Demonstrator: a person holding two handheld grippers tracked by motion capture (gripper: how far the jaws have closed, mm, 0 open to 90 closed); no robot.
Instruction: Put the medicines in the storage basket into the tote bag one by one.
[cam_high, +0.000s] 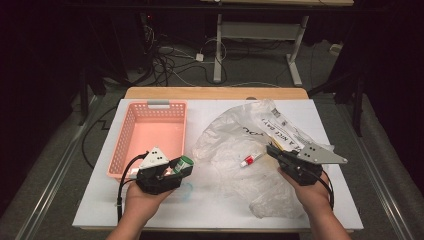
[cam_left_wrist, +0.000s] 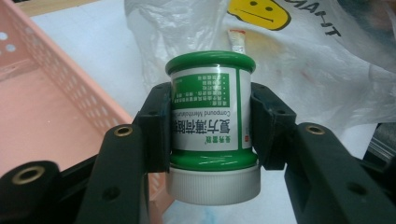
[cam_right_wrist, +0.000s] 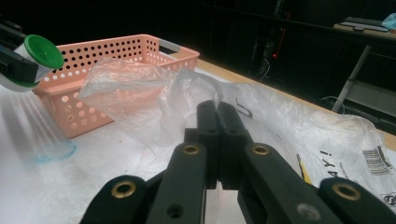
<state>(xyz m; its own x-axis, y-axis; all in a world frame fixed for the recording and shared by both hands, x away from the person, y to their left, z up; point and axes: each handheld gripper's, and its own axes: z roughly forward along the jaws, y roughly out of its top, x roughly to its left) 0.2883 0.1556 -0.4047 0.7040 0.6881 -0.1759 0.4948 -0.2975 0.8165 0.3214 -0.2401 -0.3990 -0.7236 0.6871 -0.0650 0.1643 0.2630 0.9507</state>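
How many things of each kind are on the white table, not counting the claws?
Pink baskets: 1
Clear plastic bags: 1
Green jars with a white cap: 1, held in the left claw
Small white tubes with a red cap: 1
Total: 4

A green jar (cam_left_wrist: 211, 116) with a white cap, lying level above the table, beside the pink basket (cam_high: 150, 135).

A dim lab or test room set up for recording

A white-topped table (cam_high: 150, 210) stands on grey carpet; loose cables (cam_high: 165, 62) tangle on the floor beyond its far edge, beside a metal desk frame (cam_high: 255, 45), with dark surroundings left and right.
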